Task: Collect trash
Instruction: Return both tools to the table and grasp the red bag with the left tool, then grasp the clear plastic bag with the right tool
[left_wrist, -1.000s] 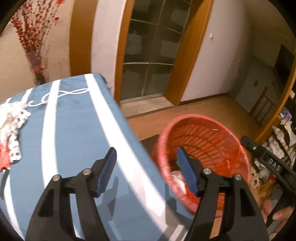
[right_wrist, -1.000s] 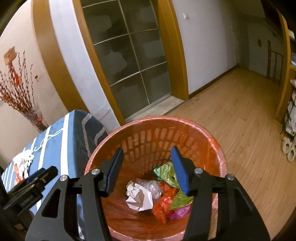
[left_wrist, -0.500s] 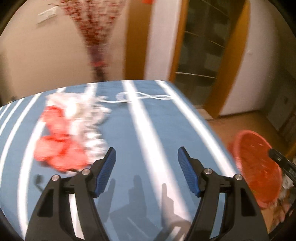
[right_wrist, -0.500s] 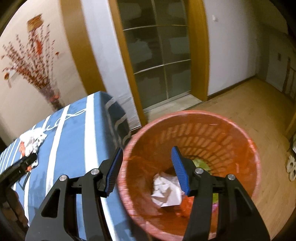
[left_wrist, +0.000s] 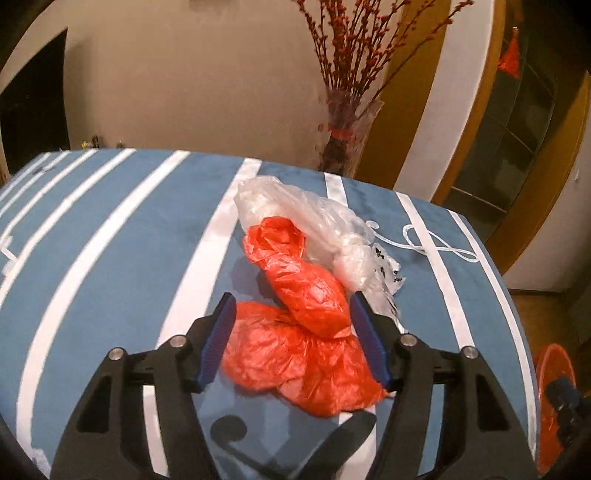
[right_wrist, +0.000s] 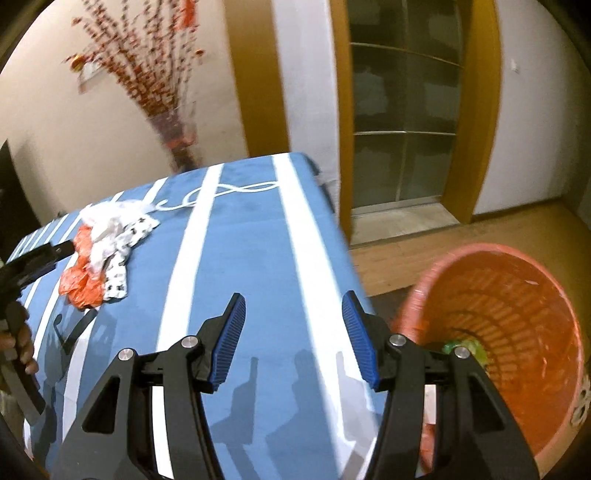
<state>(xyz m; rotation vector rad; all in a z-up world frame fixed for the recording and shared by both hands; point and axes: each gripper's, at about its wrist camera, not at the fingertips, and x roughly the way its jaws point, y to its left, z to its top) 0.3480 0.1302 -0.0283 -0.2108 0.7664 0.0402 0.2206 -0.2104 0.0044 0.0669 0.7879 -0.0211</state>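
My left gripper (left_wrist: 291, 339) hangs over the red plastic bag (left_wrist: 303, 343) on the blue striped tabletop (left_wrist: 110, 240); jaws just narrowed, straddling the bag, pads not yet pressing it. Clear bag (left_wrist: 314, 225) lies touching behind. Right gripper (right_wrist: 293, 341) spread, empty, beside the orange basket (right_wrist: 517, 306)

Blue white-striped tablecloth (left_wrist: 110, 258), crumpled red bag (left_wrist: 303, 332), clear plastic bag (left_wrist: 314, 218) on it

A blue white-striped tablecloth (left_wrist: 110, 236) lies before a vase of red branches (left_wrist: 345, 144).
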